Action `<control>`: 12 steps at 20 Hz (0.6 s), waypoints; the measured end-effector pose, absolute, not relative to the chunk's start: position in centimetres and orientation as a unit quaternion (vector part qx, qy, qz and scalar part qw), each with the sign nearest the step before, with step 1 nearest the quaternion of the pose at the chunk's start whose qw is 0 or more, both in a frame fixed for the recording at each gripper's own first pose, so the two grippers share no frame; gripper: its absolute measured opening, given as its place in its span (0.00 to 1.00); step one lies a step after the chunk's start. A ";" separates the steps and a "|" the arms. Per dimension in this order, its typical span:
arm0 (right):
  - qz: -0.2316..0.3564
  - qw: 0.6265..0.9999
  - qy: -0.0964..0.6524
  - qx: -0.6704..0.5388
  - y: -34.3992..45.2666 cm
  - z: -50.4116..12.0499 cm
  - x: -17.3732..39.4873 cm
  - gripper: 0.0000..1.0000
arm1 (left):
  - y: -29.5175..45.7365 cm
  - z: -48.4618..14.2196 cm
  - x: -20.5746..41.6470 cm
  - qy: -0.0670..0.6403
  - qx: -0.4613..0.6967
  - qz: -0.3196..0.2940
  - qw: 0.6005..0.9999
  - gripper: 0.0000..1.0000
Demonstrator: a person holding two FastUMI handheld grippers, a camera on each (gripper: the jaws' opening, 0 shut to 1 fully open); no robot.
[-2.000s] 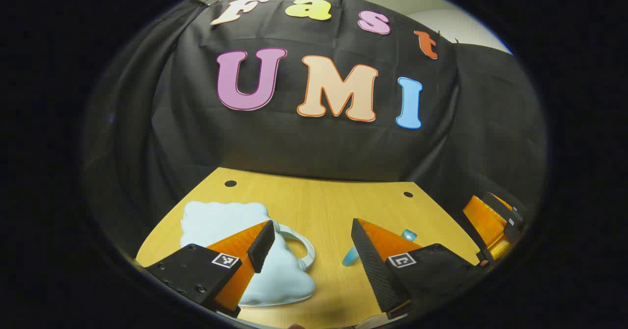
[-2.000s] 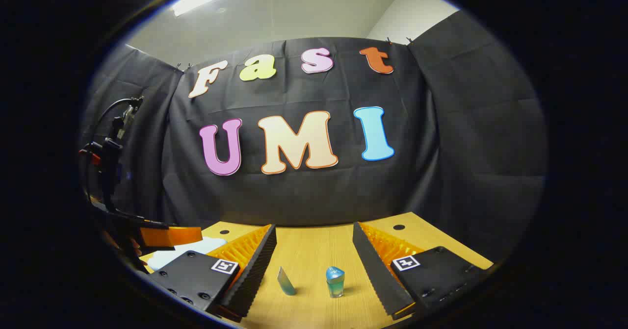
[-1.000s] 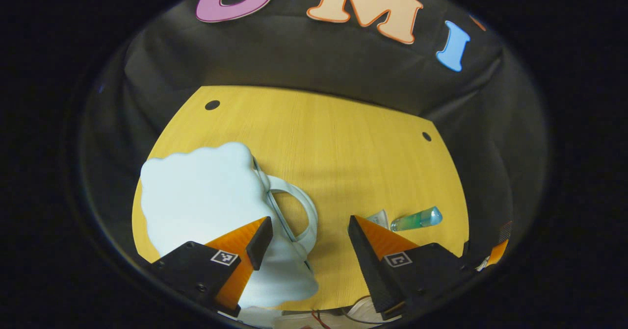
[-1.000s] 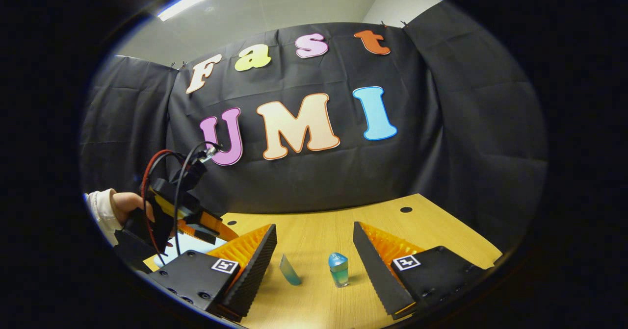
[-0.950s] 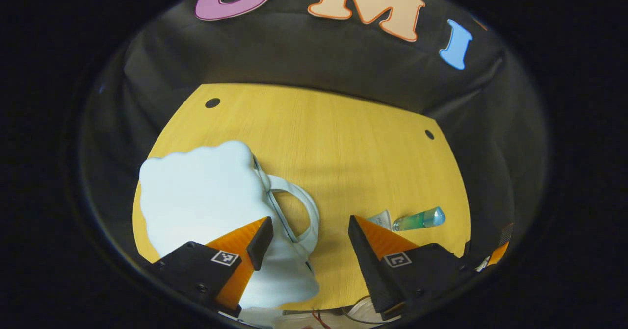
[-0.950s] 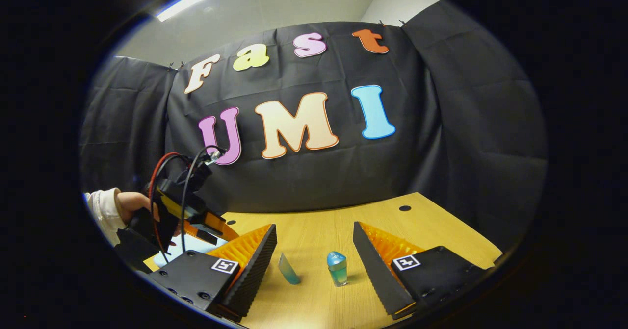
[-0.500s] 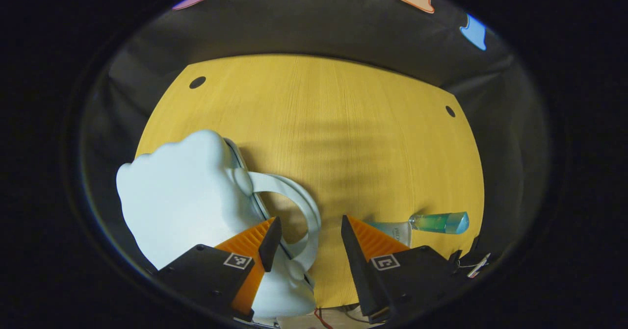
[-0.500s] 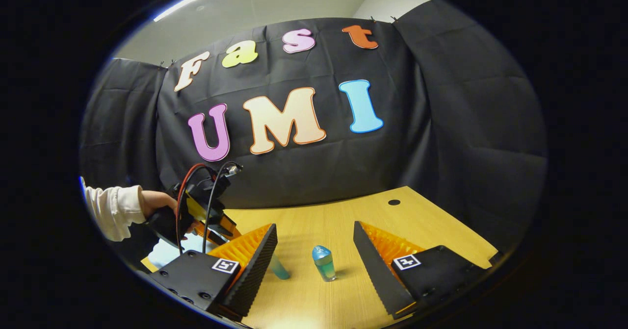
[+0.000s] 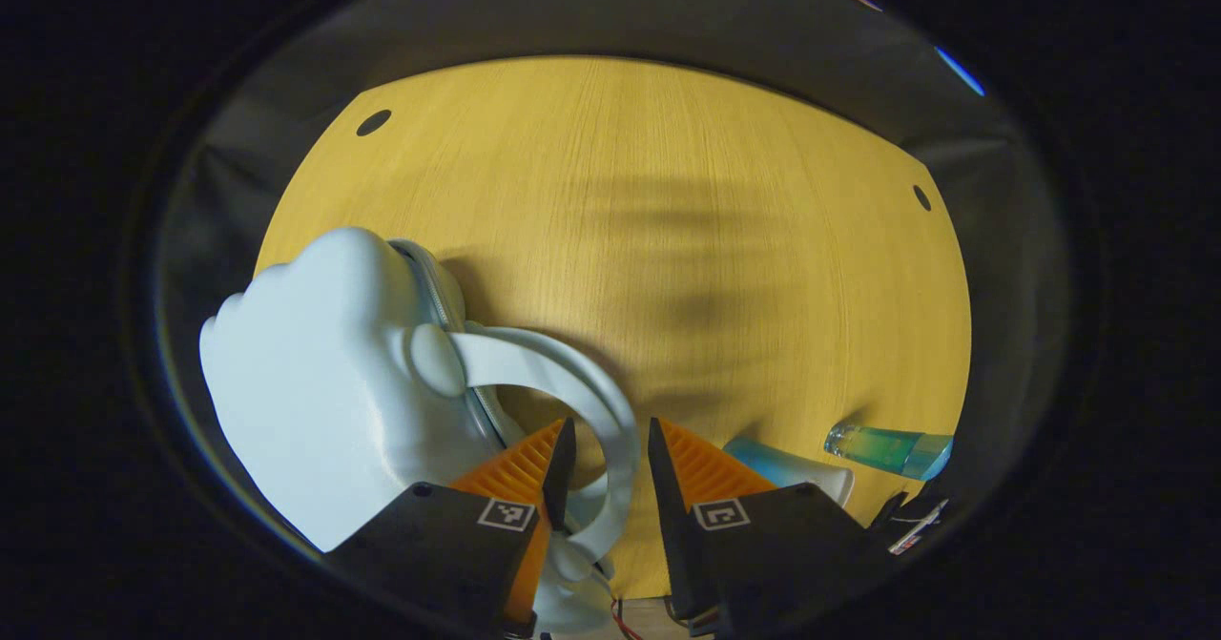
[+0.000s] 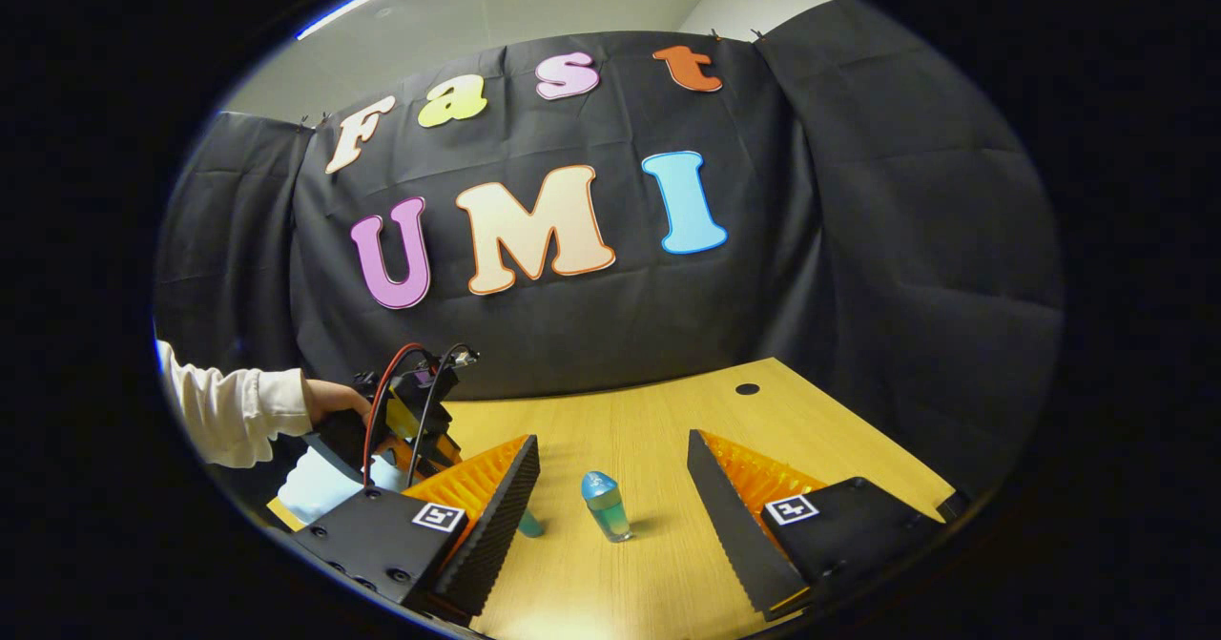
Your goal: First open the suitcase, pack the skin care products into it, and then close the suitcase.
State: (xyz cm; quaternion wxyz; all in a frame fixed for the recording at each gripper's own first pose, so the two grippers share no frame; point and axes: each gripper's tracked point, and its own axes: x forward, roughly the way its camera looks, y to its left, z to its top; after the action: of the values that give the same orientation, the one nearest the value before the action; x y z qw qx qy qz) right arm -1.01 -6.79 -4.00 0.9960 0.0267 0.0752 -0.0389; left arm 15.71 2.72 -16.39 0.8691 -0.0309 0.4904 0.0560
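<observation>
Left gripper (image 9: 603, 454) sits right over the suitcase (image 9: 324, 402) handle (image 9: 572, 402) – the white loop runs up between its fingers, case body off to its left, lying flat on the table (image 9: 668, 192) & closed. Jaws narrowed to a slim gap around the loop; can't tell if both pads press yet. Right gripper (image 10: 610, 487) wide open, holding nothing – bottle (image 10: 604, 505) stands upright just ahead between its fingers, tube (image 9: 787, 464) beside it.
</observation>
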 end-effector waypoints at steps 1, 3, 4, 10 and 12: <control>-0.041 0.996 0.075 0.026 -7.0 -4.0 -1.0 0.98 | 2.9 -16.6 15.8 0.495 -0.028 0.061 0.867 0.41; -0.044 0.996 0.074 0.027 -7.3 -3.9 -1.0 0.98 | 3.0 -16.7 16.2 0.498 -0.022 0.062 0.864 0.31; -0.045 0.996 0.073 0.028 -7.4 -3.8 -1.0 0.98 | 3.1 -16.8 16.3 0.500 -0.016 0.063 0.864 0.30; -0.047 0.996 0.073 0.032 -7.9 -3.9 -0.8 0.98 | 3.0 -18.0 16.7 0.518 -0.021 0.074 0.852 0.24; -0.047 0.996 0.074 0.035 -8.2 -3.9 -0.7 0.98 | 2.9 -18.0 16.8 0.517 -0.040 0.072 0.852 0.19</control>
State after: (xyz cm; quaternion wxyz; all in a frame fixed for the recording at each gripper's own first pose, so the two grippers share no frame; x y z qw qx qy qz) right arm -0.68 -8.19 -3.88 0.9955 0.0350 0.0740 -0.0475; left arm 16.75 2.94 -17.99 0.8521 -0.0399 0.5168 0.0722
